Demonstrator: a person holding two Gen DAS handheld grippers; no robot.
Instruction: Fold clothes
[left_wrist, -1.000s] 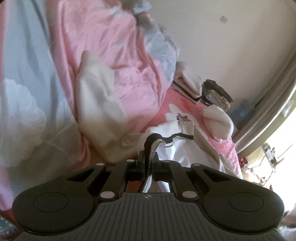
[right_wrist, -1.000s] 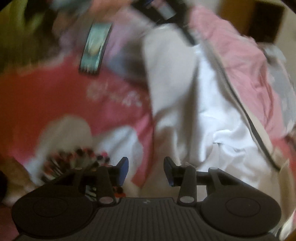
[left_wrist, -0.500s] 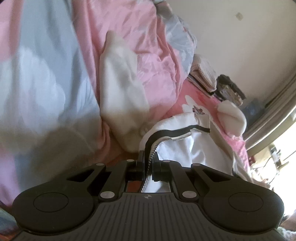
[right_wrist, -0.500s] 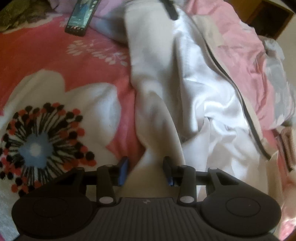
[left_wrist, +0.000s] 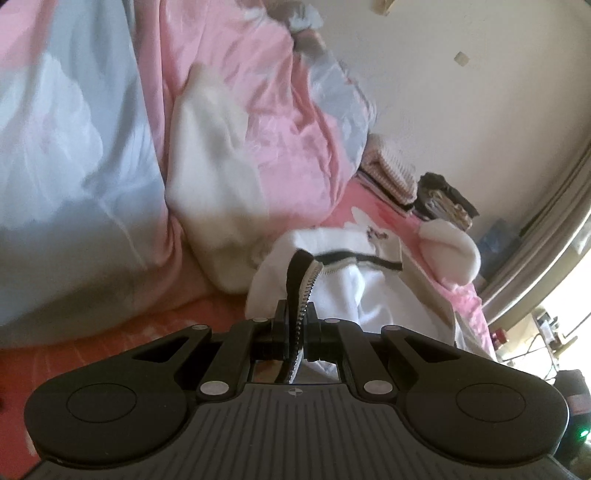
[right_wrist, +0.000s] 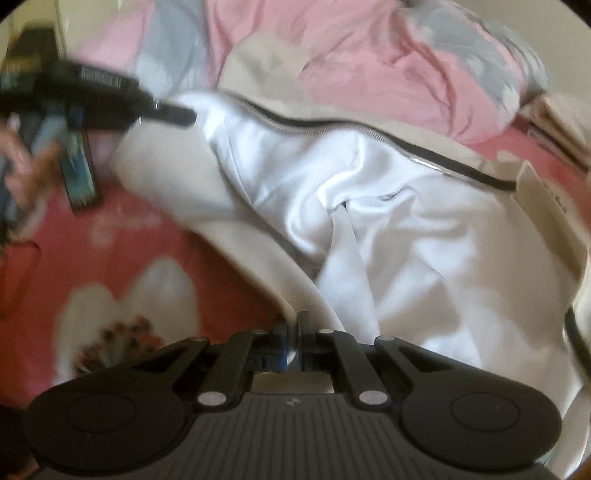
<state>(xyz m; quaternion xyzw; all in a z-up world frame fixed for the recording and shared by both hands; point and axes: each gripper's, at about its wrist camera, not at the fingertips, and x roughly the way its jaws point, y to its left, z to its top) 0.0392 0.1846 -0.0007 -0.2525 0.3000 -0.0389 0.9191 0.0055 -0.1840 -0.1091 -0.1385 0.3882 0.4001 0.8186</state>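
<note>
One white zip-up jacket, lying opened out on the bed with its pale lining up, zipper running across toward the heaped duvet at the bed's far edge. Gripped at two places now. Right gripper: spread and empty half a second back, now pressed together on the cream hem fold at the bed's near edge. Left gripper: clamped throughout on the black-trimmed zipper edge at the collar end, carried lower and closer to the duvet than a second ago. Meaning for the fold, as a judgement: both ends of one front panel held, so ready for lifting that panel across the body; how many folds are already in cannot be told from this.

Count: one jacket, two grippers, both nipping cloth; one duvet, pink and grey; one cream sleeve draped up against it; one phone near the bed's left edge; one stack of folded things at the far corner.
</note>
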